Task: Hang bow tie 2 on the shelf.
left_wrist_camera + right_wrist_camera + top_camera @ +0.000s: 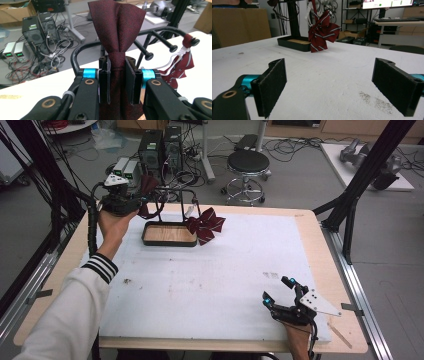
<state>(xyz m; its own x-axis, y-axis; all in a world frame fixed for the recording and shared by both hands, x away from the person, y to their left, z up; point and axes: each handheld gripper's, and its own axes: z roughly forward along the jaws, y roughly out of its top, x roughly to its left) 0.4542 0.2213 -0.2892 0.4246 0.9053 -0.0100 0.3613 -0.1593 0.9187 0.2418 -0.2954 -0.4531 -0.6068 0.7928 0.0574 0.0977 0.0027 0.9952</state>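
Observation:
A black metal rack (181, 195) with pegs rises from a tray with a wooden floor (168, 234) at the back left of the table. A striped dark red bow tie (205, 225) hangs from the rack's right peg (194, 42); it also shows in the right gripper view (322, 31). My left gripper (139, 200) is held up beside the rack's left end, shut on a plain dark red bow tie (117, 30) at its knot. My right gripper (278, 291) rests near the table's front right, open, nothing between its pads (273, 85).
The table (320, 250) carries a white mat (225, 280) with a few dirt specks. Beyond the table stand a stool (248, 165), computer towers (160, 147), cables, and a black frame post (365, 170) at the right.

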